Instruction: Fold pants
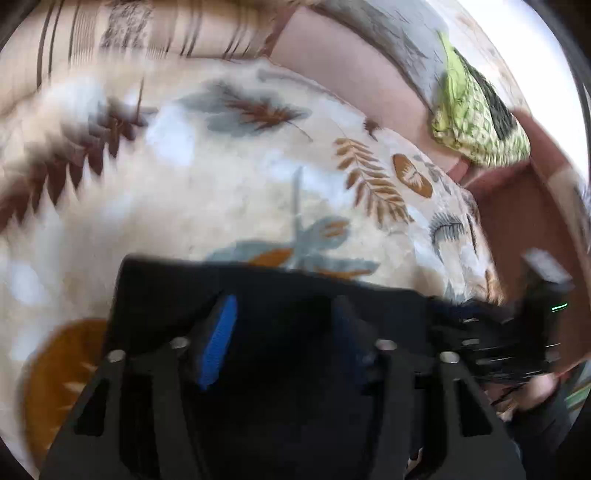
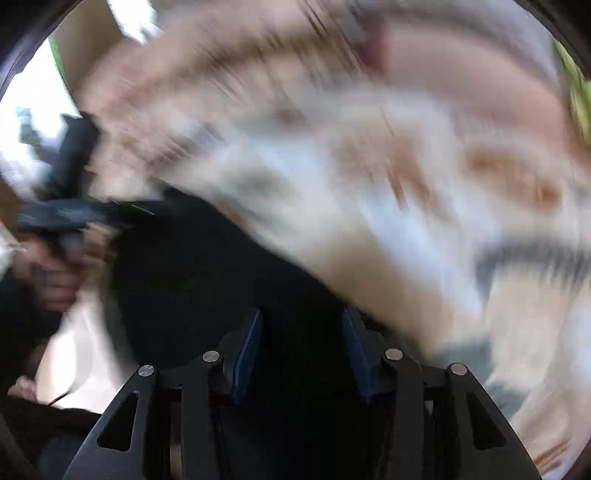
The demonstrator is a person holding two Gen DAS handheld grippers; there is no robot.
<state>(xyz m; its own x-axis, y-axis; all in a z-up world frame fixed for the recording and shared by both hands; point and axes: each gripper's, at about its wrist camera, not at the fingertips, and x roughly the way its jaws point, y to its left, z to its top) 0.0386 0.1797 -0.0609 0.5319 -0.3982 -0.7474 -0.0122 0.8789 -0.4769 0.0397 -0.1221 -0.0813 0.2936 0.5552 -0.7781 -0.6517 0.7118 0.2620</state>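
Observation:
The black pants lie as a dark flat slab on the leaf-print blanket, under and ahead of my left gripper. Its blue-padded jaws stand apart over the cloth, with nothing between them. In the right wrist view, which is badly blurred, the pants fill the lower middle. My right gripper hovers over them with its jaws apart. The other gripper shows at the right edge of the left wrist view. In the right wrist view the left gripper shows at the left, held by a hand.
A green and black quilted cushion lies at the far right against a pink surface. A striped beige cloth runs along the back. A reddish-brown floor borders the blanket on the right.

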